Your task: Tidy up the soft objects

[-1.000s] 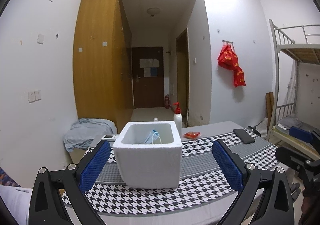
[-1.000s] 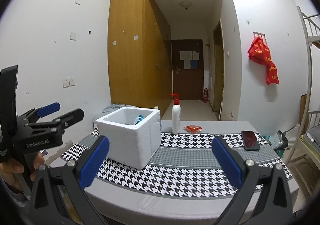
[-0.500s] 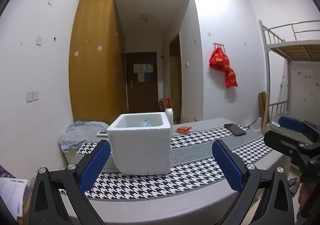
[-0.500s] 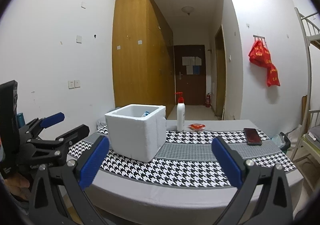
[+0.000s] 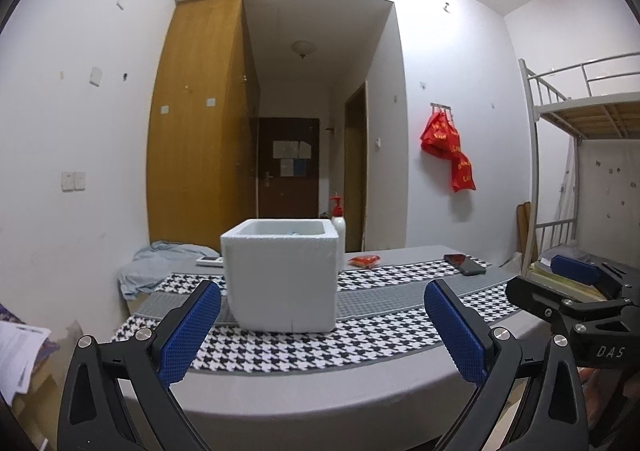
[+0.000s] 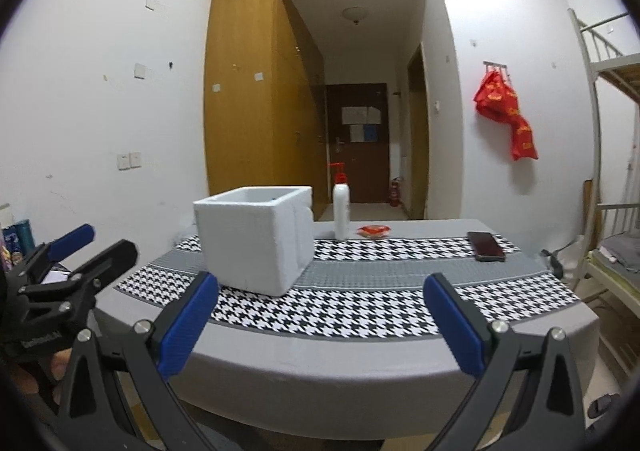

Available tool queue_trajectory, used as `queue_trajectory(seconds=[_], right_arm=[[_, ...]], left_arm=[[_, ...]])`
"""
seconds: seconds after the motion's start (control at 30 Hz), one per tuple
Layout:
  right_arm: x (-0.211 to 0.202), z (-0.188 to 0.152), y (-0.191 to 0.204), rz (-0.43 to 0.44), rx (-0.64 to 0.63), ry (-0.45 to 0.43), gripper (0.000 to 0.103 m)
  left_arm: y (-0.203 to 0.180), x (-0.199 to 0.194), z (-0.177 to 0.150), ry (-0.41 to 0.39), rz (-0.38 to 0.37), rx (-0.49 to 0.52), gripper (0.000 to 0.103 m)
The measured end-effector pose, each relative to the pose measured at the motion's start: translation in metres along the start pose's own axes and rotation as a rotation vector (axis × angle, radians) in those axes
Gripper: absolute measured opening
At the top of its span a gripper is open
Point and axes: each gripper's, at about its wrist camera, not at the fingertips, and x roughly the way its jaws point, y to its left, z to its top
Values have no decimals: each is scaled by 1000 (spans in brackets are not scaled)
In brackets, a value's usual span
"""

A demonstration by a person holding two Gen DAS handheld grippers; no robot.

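A white foam box (image 5: 282, 275) stands on the table's houndstooth cloth (image 5: 280, 347); it also shows in the right wrist view (image 6: 256, 239). A sliver of blue inside (image 5: 294, 233) peeks over its rim; the rest of its contents is hidden. My left gripper (image 5: 322, 327) is open and empty, held low before the table's front edge, facing the box. My right gripper (image 6: 320, 323) is open and empty, off the front edge to the right of the box. Each gripper appears in the other's view, the right (image 5: 576, 291) and the left (image 6: 76, 255).
A white pump bottle with a red top (image 6: 341, 211) stands behind the box. A small red packet (image 6: 374, 230) and a black phone (image 6: 485, 246) lie at the back right. A light blue cloth (image 5: 160, 259) and a remote (image 5: 210, 261) lie at the far left. A bunk bed (image 5: 580, 155) stands at right.
Both grippers have pulled back and dropped lower, so the box looks smaller and its inside is mostly hidden. Both jaws stay open and empty.
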Motion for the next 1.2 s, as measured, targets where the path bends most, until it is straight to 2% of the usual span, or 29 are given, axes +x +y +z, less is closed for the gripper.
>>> queue_trajectory(seconds=[0.27, 0.6, 1.2], right_arm=[[-7, -8, 10, 22, -6, 10, 103], [-27, -16, 27, 31, -24, -3, 103], [-27, -20, 25, 27, -24, 10, 103]], left_arm=[[11, -17, -13, -2, 31, -19, 102], [15, -32, -15, 6, 18, 1, 102], [4, -28, -21, 24, 10, 39, 102]])
